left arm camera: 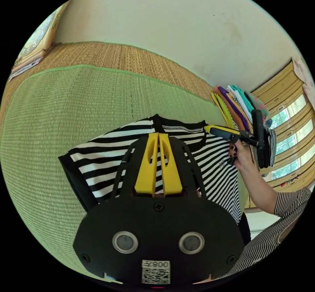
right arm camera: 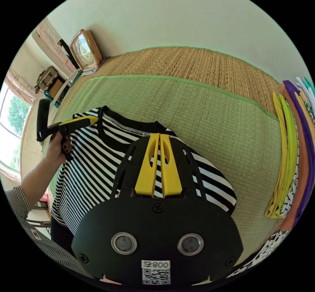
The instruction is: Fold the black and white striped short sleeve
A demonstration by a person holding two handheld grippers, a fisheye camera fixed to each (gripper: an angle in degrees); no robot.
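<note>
Your left gripper point(left arm camera: 158, 138) and right gripper point(right arm camera: 159, 138), fingers clenched, each pinch a shoulder of the striped shirt point(right arm camera: 98, 161); it hangs toward you over the green mat point(right arm camera: 197, 108).

One striped shirt point(left arm camera: 213, 167) hangs over the green mat point(left arm camera: 65, 125), which is itself one of two mats, the other a brown one point(left arm camera: 115, 56) beyond its far edge. Two grippers: the left gripper point(left arm camera: 158, 135) with its pair of yellow jaws closed together, and the right gripper point(right arm camera: 159, 135) showing the same pair. Two hands, one hand point(left arm camera: 241, 154) on each tool. One clock point(right arm camera: 86, 51) stands at the brown mat's far corner. One stack of folded clothes point(right arm camera: 292, 161) sits at the green mat's side edge, roughly eight coloured layers, hard to count exactly.
</note>
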